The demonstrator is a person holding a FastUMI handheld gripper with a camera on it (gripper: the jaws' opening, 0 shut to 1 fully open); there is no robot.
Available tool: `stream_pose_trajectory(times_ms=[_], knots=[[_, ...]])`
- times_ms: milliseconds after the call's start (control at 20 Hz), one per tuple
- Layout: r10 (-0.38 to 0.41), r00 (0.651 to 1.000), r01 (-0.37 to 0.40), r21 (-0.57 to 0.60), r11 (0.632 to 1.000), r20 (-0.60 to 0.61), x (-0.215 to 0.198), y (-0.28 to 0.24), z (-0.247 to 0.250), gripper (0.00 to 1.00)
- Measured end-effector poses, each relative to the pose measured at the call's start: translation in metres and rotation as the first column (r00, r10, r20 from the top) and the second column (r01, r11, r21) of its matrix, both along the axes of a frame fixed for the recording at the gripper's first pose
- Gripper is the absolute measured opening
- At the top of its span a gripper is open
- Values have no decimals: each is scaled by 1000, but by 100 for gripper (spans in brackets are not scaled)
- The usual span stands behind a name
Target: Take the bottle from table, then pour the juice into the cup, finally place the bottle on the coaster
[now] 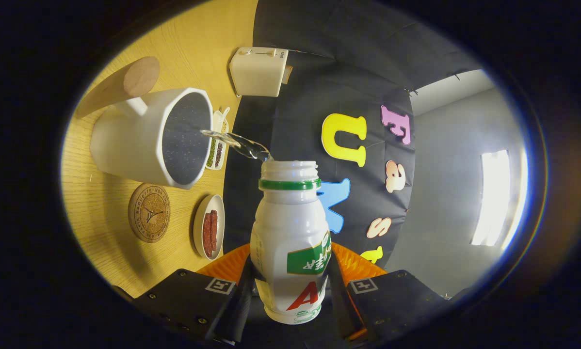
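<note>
Gripper (pixel 290 291) closed on white juice bottle (pixel 290 232), both fingers pressing its sides. Bottle uncapped and tipped, thin clear stream (pixel 237 144) running from its mouth into white mug (pixel 140 140) just ahead. Under mug, light wooden table (pixel 101 213); near it, round cork coaster (pixel 149 212), small dish of red food (pixel 209 227), wooden cylinder (pixel 121 87), white toaster (pixel 257 71). Beyond, black cloth wall, grey room wall, bright window (pixel 494 196).

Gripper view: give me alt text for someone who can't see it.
The gripper is shut on a tilted white bottle, from whose open mouth a clear stream runs into the white cup. Beside the cup on the wooden table lies a round cork coaster.
</note>
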State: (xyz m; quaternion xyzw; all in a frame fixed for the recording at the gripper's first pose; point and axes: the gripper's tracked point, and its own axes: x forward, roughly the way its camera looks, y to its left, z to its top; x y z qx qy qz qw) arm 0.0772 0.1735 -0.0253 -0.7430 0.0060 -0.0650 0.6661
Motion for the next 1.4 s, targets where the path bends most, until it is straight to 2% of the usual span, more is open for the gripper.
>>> stream_pose_trajectory(times_ms=[1400], knots=[[4, 1000, -2, -66, 998, 24, 3, 0, 13, 71]])
